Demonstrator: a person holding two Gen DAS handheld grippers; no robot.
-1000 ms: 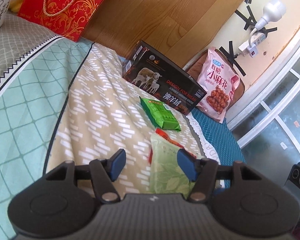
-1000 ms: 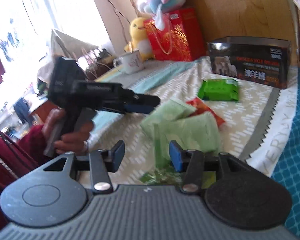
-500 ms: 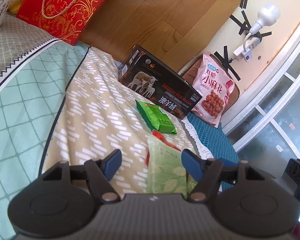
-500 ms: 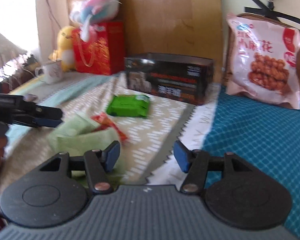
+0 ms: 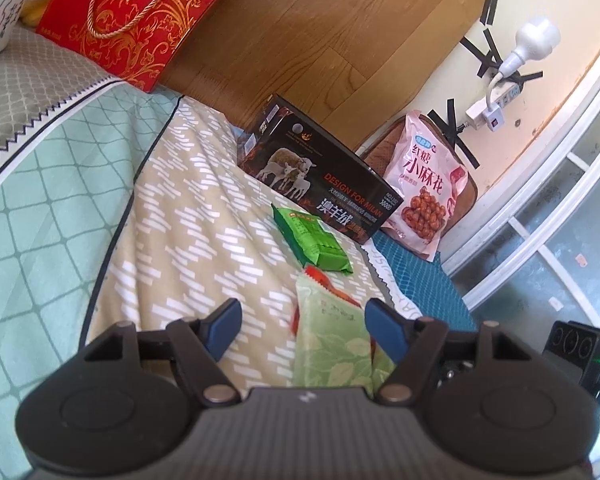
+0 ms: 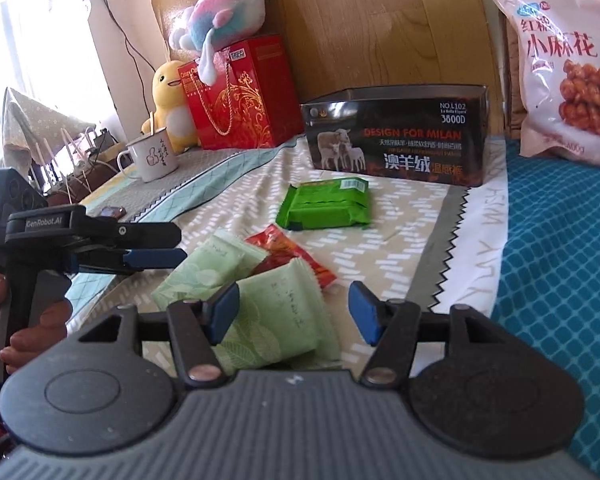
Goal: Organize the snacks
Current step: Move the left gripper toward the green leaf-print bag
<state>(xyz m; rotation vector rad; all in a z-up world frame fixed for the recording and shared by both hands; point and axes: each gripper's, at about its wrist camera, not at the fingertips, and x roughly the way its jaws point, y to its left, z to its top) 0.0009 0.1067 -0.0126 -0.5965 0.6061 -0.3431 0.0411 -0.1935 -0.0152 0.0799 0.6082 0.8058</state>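
**A:** How do the claws stand?

**B:** Both are spread wide with nothing between the pads. The left claw hangs low over the bed, and a pale green snack packet lies beneath the gap, nearer its right pad; whether that pad brushes the wrapper I cannot tell from this angle. The right claw is just as wide, with its left pad over the edge of a second pale green packet.

**A:** Where are the snacks?

**B:** On the patterned bedspread. A red packet lies partly under the two pale green ones, and a bright green packet lies apart, just in front of the black box. A pink snack bag leans upright beyond the box, on the blue cloth.

**A:** What does one view show that the other does not?

**B:** Only the right wrist view shows the left claw from the side, held in a hand, plus a yellow plush duck and a pastel plush on top of the red gift bag. The left wrist view alone shows the white power strip on the wall.
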